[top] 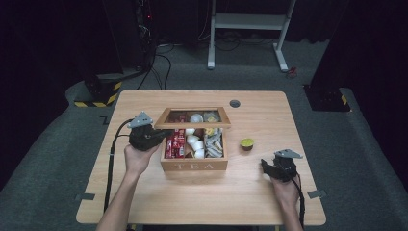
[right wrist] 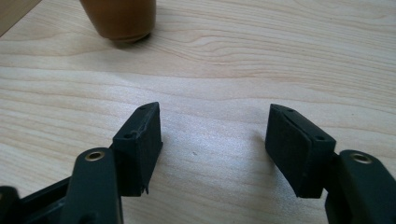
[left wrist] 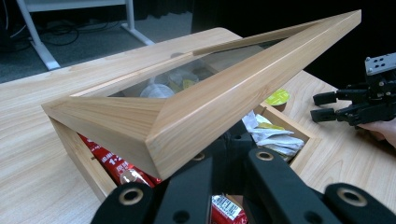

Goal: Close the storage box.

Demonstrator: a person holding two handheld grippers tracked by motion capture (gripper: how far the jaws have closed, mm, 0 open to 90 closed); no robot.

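The left gripper (top: pixel 153 136) is clamped on the lid (left wrist: pixel 205 105), propping it so the tea box (top: pixel 194 166) is accessible. The right gripper (right wrist: pixel 212 140), jaws apart, faces the capsule (top: pixel 247 144) beside the box.

Closed black left gripper (left wrist: pixel 224 154) under the raised corner of a glass-paned wooden lid (left wrist: pixel 210 107), tilted over an open wooden tea box (left wrist: pixel 77 151). Red sachets (left wrist: pixel 109 163) and white packets (left wrist: pixel 273 137) inside. Yellow-lidded capsule (left wrist: pixel 279 98) just beyond the box; right gripper (left wrist: pixel 322 106) near the tabletop's (left wrist: pixel 32 154) far edge, parted.
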